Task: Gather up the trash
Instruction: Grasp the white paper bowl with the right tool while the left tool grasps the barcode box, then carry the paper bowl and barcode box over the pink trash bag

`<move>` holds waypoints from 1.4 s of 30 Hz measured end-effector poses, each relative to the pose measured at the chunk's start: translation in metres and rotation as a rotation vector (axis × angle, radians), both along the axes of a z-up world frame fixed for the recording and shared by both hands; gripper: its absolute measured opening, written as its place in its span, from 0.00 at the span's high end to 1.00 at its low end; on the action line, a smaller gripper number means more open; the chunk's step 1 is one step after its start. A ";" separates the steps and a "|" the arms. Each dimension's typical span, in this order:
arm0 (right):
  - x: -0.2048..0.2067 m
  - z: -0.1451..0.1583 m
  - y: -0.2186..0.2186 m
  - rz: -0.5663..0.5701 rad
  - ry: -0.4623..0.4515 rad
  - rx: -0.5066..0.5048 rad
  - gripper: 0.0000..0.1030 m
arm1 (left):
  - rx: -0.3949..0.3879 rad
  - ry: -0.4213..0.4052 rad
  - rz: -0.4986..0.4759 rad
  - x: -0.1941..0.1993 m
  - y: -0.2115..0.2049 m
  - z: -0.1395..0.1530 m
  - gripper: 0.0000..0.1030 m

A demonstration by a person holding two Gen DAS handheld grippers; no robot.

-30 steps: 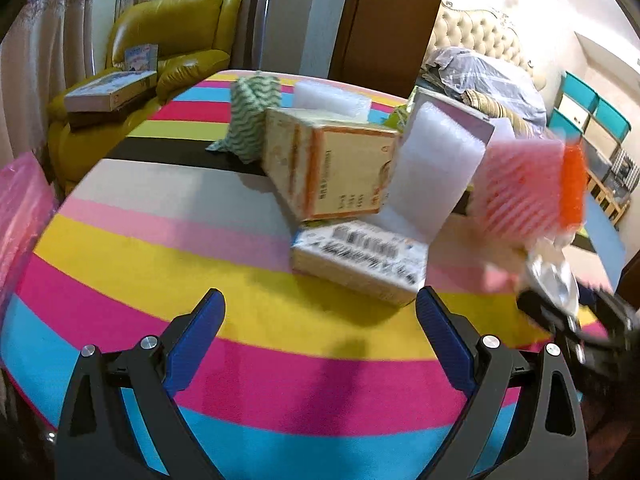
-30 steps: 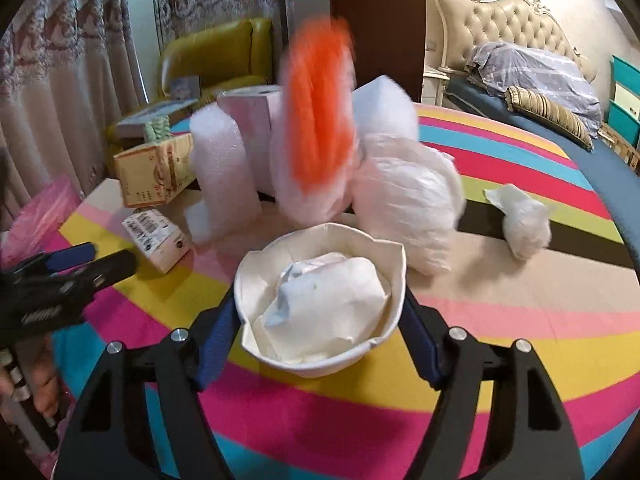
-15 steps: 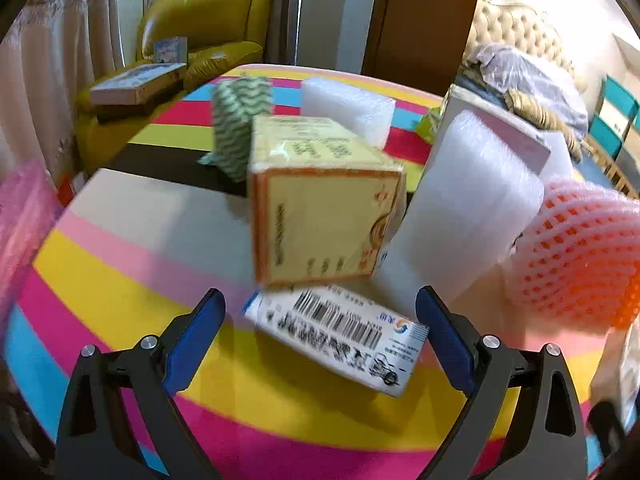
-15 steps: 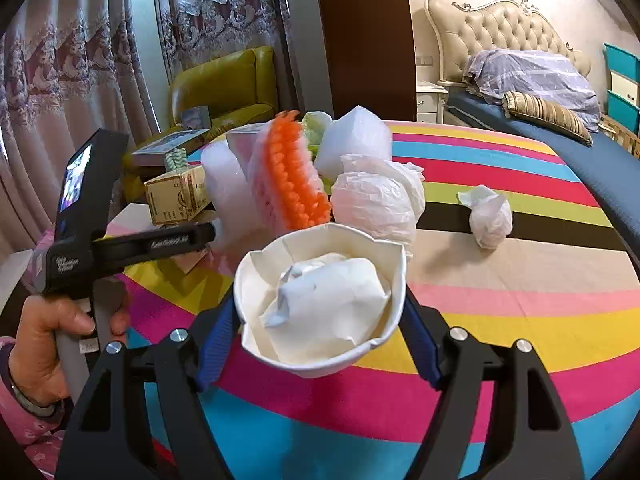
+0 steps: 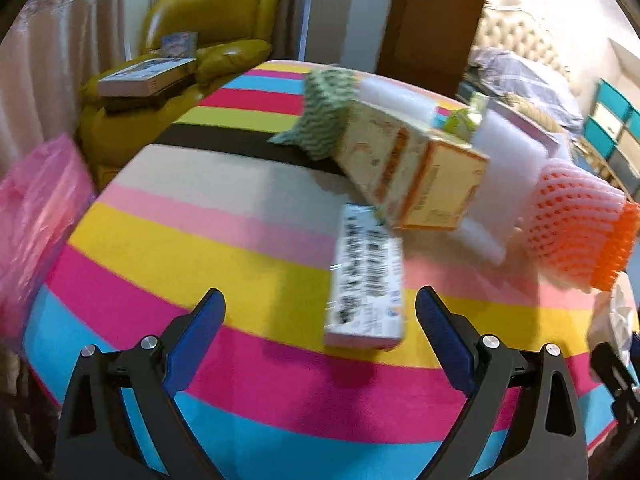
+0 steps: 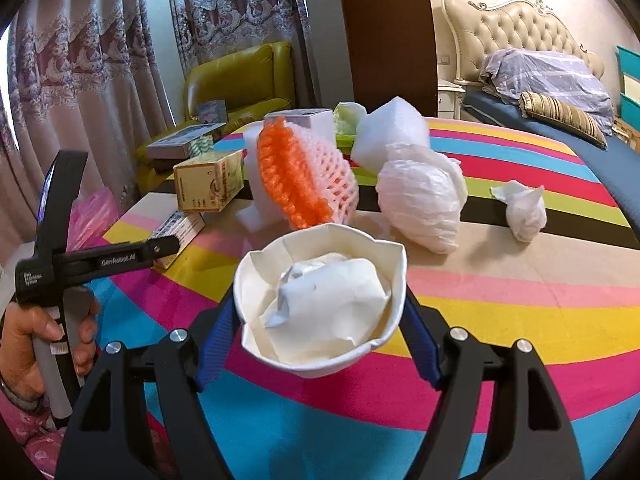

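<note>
My right gripper [image 6: 320,312] is shut on a white paper bowl [image 6: 320,296] with crumpled paper in it, held above the striped table [image 6: 520,300]. My left gripper [image 5: 319,300] hovers over the table with its jaws closing and its pads touching nothing. A small barcode box [image 5: 366,276] lies flat, its near end between the fingertips and closer to the right finger. Behind it a yellow carton [image 5: 416,176] leans over, with a white foam sheet [image 5: 508,184] and an orange-and-pink foam net [image 5: 576,232] to its right. A hand [image 6: 24,336] holds the left gripper [image 6: 120,258].
A bundled white plastic bag [image 6: 424,196] and a smaller crumpled wad [image 6: 522,210] lie on the far right of the table. A green patterned cloth [image 5: 326,112] stands at the back. A pink plastic bag [image 5: 36,220] hangs off the table's left edge. A yellow armchair [image 5: 208,32] holds boxes.
The left view has drawn back from the yellow carton and swung. The barcode box now lies lengthwise toward the right finger. The right gripper still holds the bowl, with more of the far table in view.
</note>
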State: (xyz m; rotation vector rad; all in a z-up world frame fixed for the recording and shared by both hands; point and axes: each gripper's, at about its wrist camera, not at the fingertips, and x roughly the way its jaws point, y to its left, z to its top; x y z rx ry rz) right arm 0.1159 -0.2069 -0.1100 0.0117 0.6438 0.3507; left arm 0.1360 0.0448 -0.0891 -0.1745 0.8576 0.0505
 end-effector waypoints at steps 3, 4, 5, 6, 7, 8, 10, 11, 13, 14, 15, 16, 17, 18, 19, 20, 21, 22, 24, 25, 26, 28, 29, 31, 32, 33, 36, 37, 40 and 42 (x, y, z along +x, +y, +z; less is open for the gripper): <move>-0.001 -0.002 0.001 -0.004 0.007 -0.005 0.30 | 0.034 -0.011 -0.058 0.004 -0.015 -0.002 0.43; -0.001 -0.002 0.001 -0.006 0.010 -0.004 0.30 | 0.039 -0.022 -0.072 0.004 -0.018 -0.001 0.51; -0.001 -0.003 0.000 -0.005 0.014 -0.003 0.30 | 0.039 -0.027 -0.089 0.004 -0.018 -0.002 0.61; -0.002 -0.004 0.001 -0.004 0.018 -0.001 0.30 | 0.043 -0.037 -0.100 0.002 -0.019 -0.001 0.70; -0.003 -0.004 0.001 -0.002 0.021 0.000 0.30 | 0.038 -0.036 -0.105 0.003 -0.019 -0.001 0.70; -0.004 -0.006 0.003 0.005 0.026 0.003 0.30 | 0.025 -0.040 -0.109 0.000 -0.018 -0.001 0.70; -0.005 -0.006 0.006 0.023 0.033 0.010 0.30 | 0.022 -0.044 -0.115 -0.004 -0.018 0.001 0.70; -0.006 -0.006 0.007 0.033 0.034 0.013 0.30 | 0.030 -0.050 -0.121 -0.008 -0.019 0.002 0.70; -0.011 -0.005 0.013 0.061 0.031 0.019 0.30 | 0.044 -0.064 -0.121 -0.017 -0.019 0.004 0.70; -0.013 -0.005 0.014 0.071 0.029 0.019 0.30 | 0.051 -0.075 -0.121 -0.023 -0.019 0.007 0.70; -0.016 -0.004 0.018 0.088 0.026 0.019 0.30 | 0.054 -0.081 -0.119 -0.027 -0.017 0.008 0.70; -0.018 -0.002 0.021 0.102 0.018 0.018 0.30 | 0.058 -0.090 -0.114 -0.032 -0.014 0.010 0.70; -0.021 0.000 0.024 0.114 0.008 0.017 0.30 | 0.059 -0.095 -0.111 -0.037 -0.012 0.011 0.70; -0.023 0.002 0.026 0.119 -0.001 0.016 0.30 | 0.058 -0.101 -0.105 -0.042 -0.008 0.012 0.70; -0.025 0.004 0.027 0.124 -0.013 0.013 0.30 | 0.057 -0.106 -0.099 -0.047 -0.004 0.013 0.70; -0.027 0.007 0.029 0.124 -0.025 0.010 0.30 | 0.054 -0.111 -0.090 -0.052 -0.001 0.014 0.70; -0.028 0.009 0.029 0.124 -0.033 0.008 0.30 | 0.050 -0.118 -0.084 -0.056 0.004 0.015 0.70; -0.029 0.011 0.030 0.126 -0.044 0.008 0.30 | 0.048 -0.123 -0.079 -0.060 0.006 0.015 0.70; -0.031 0.013 0.032 0.130 -0.050 0.010 0.30 | 0.045 -0.130 -0.073 -0.067 0.013 0.016 0.70; -0.031 0.014 0.033 0.130 -0.052 0.008 0.30 | 0.042 -0.133 -0.070 -0.069 0.017 0.016 0.70; -0.031 0.014 0.034 0.131 -0.053 0.005 0.30 | 0.038 -0.137 -0.067 -0.072 0.019 0.015 0.70; -0.031 0.012 0.037 0.131 -0.048 -0.002 0.30 | 0.032 -0.139 -0.061 -0.074 0.023 0.015 0.70; -0.032 0.012 0.038 0.131 -0.046 -0.002 0.30 | 0.026 -0.137 -0.061 -0.075 0.025 0.014 0.70; -0.032 0.010 0.039 0.133 -0.042 -0.003 0.30 | 0.021 -0.137 -0.064 -0.076 0.027 0.013 0.70; -0.032 0.009 0.040 0.134 -0.041 -0.006 0.30 | 0.022 -0.139 -0.067 -0.077 0.026 0.013 0.70; -0.032 0.008 0.042 0.135 -0.041 -0.008 0.30 | 0.023 -0.141 -0.070 -0.077 0.026 0.013 0.70; -0.032 0.008 0.043 0.132 -0.042 -0.005 0.30 | 0.032 -0.152 -0.076 -0.079 0.026 0.014 0.70; -0.032 0.008 0.044 0.130 -0.043 -0.002 0.30 | 0.033 -0.157 -0.077 -0.080 0.026 0.015 0.70; -0.031 0.011 0.047 0.123 -0.056 0.004 0.30 | 0.040 -0.179 -0.082 -0.085 0.026 0.017 0.70; -0.031 0.012 0.048 0.123 -0.066 0.007 0.30 | 0.048 -0.196 -0.083 -0.088 0.027 0.019 0.70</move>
